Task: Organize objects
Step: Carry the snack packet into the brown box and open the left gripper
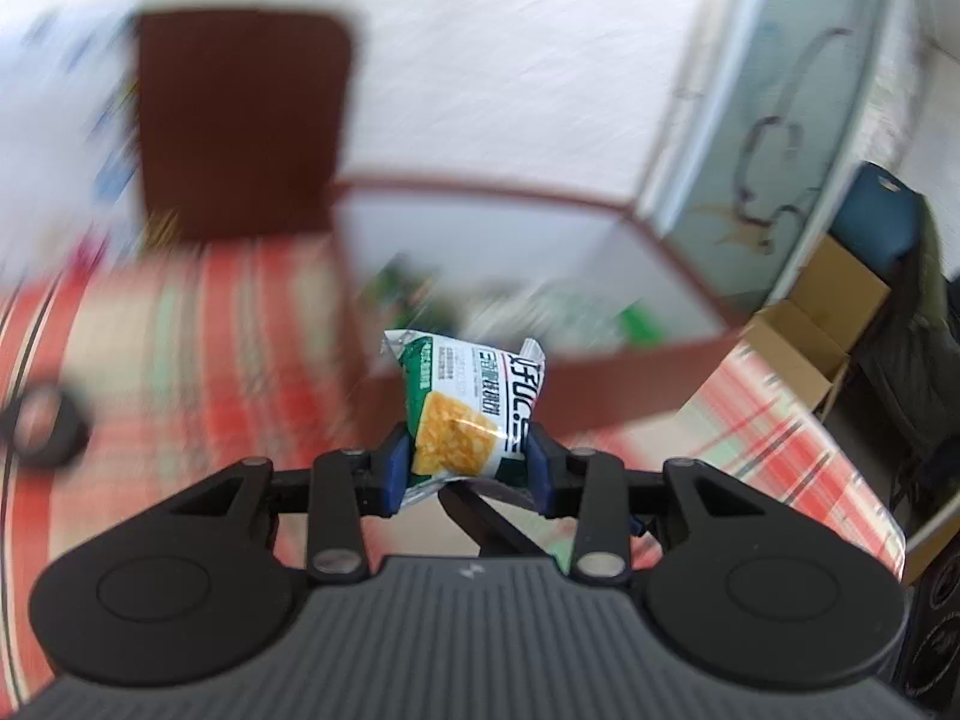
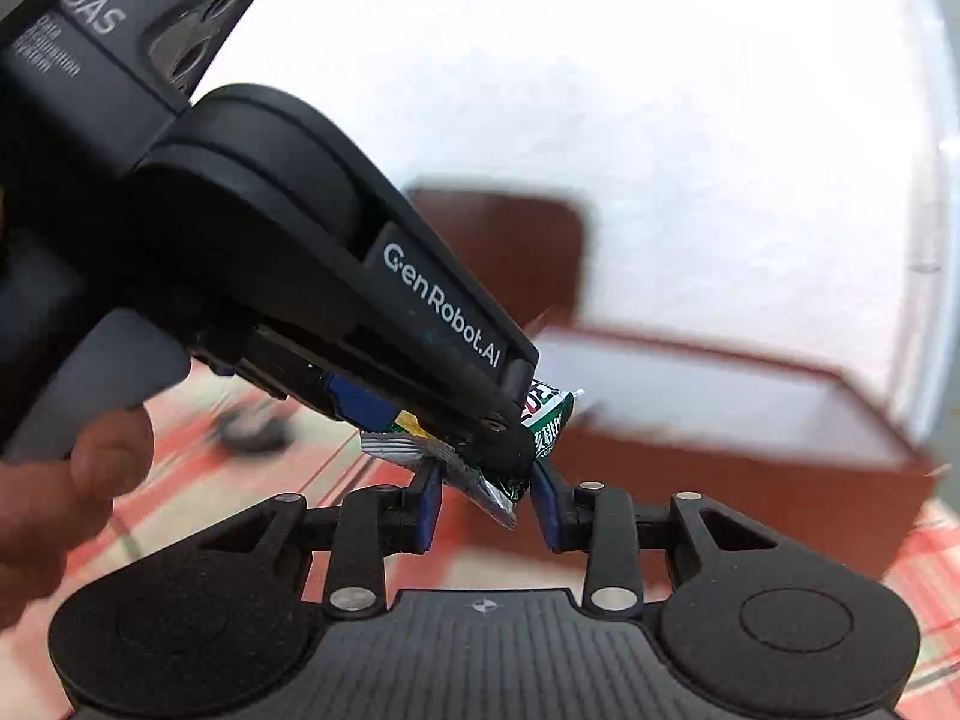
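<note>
Green-and-white foil, a cracker packet (image 1: 474, 414) is pinched between the blue pads of the left gripper (image 1: 468, 468), held in the air just in front of the brown box (image 1: 600, 372) on the checked tablecloth (image 1: 180, 330). The right gripper (image 2: 486, 501) stands part open around the packet's lower edge, with no visible squeeze. This looks like the carrying step; next, the packet must clear the near wall before the pads part.

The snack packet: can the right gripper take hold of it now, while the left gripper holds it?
Probably yes. The left gripper clamps the snack packet at one end, and its silver lower end already hangs between the right gripper's open fingers. Nothing blocks them; only the left gripper's body is close above.
</note>
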